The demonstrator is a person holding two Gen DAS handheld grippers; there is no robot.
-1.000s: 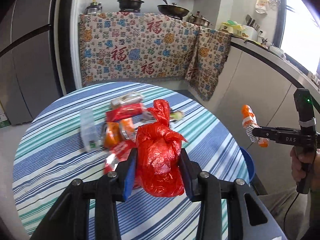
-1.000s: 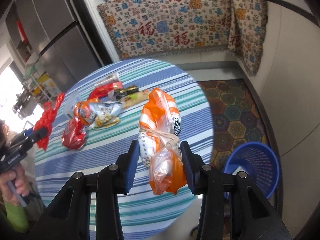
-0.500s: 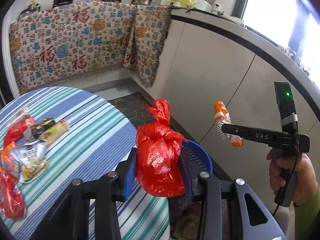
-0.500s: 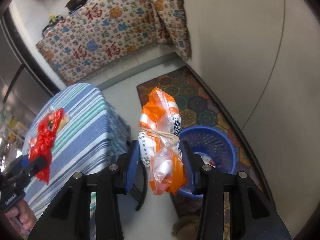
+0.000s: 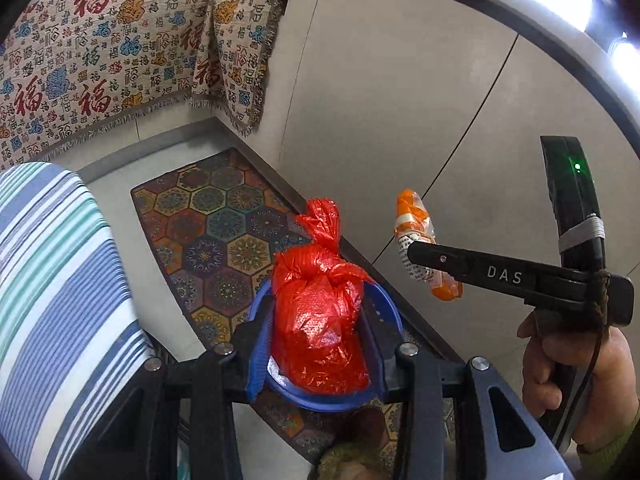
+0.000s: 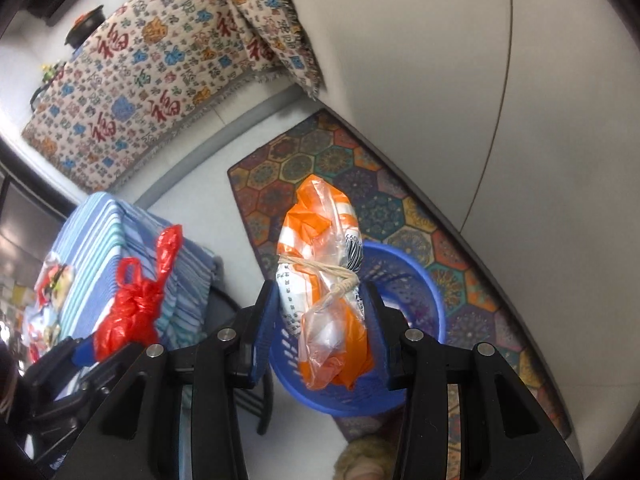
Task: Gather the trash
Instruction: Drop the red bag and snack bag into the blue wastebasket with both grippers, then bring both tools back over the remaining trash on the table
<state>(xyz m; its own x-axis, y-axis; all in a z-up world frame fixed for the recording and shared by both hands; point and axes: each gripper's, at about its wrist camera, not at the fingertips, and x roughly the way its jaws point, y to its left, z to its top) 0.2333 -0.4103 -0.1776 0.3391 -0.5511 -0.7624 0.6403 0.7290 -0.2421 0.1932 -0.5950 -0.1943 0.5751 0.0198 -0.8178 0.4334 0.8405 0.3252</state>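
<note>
table [image 5: 60, 264]: far left of the left wrist view, covered in a blue, teal and white striped cloth; only its edge shows here. in the right wrist view a few wrappers lie on its far side.
patterned rug [image 5: 208, 220]: on the floor between the table and the grey cabinet fronts, printed with coloured hexagons.
left gripper [image 5: 318, 354]: clenched on the red knotted bag, a blue pad pressing each side.
red knotted bag [image 5: 320, 320]: tied at the top, held upright between the pads, directly above the basket.
blue basket [image 5: 312, 400]: on the rug, below and behind the red bag; only its rim shows around the bag in the left wrist view.
orange and white bag [image 5: 416, 240]: right of the red bag, gripped near its lower half, sticking up past the fingers.
right gripper [image 6: 322, 328]: grasping the orange and white bag, which is bound with a pale string; the bag hangs over the basket's open mouth.
right hand [image 5: 576, 372]: wrapped round the black handle at the far right.
</note>
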